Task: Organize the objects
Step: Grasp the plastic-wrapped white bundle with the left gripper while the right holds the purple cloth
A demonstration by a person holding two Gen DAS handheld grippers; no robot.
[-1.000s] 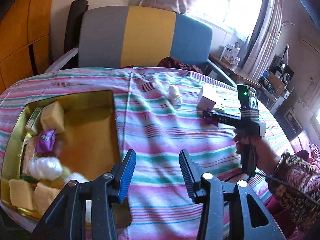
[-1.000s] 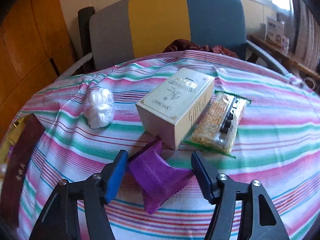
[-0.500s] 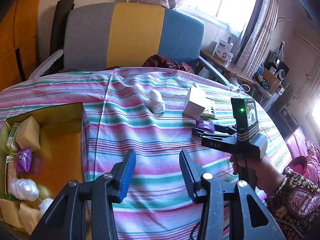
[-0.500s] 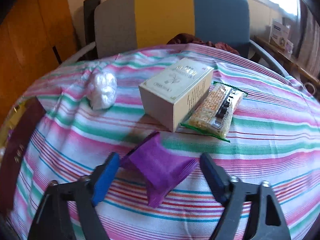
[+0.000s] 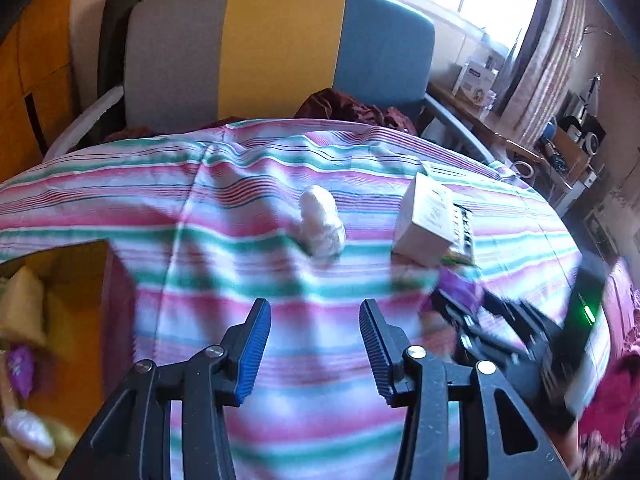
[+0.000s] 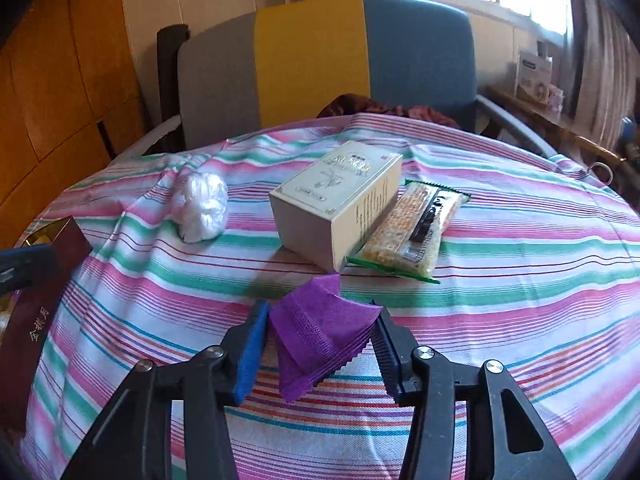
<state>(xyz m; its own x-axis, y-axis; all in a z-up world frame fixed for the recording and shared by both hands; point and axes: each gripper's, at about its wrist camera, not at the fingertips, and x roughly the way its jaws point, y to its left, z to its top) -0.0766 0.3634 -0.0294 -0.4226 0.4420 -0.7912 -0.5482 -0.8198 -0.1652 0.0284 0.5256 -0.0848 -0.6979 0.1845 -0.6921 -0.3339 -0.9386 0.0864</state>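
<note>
The right gripper [image 6: 318, 350] is bracketing the purple packet [image 6: 320, 336], blue pads touching both its sides, jaws narrowed around it; the packet is lying diagonally, one corner pointing away toward the cream box [image 6: 336, 204]. The left gripper [image 5: 316, 346] is hanging wide open and holding nothing, well apart from the packet. Farther left, the gold box [image 5: 116, 280] is waiting on the table [image 6: 520, 264], likely the destination.
</note>
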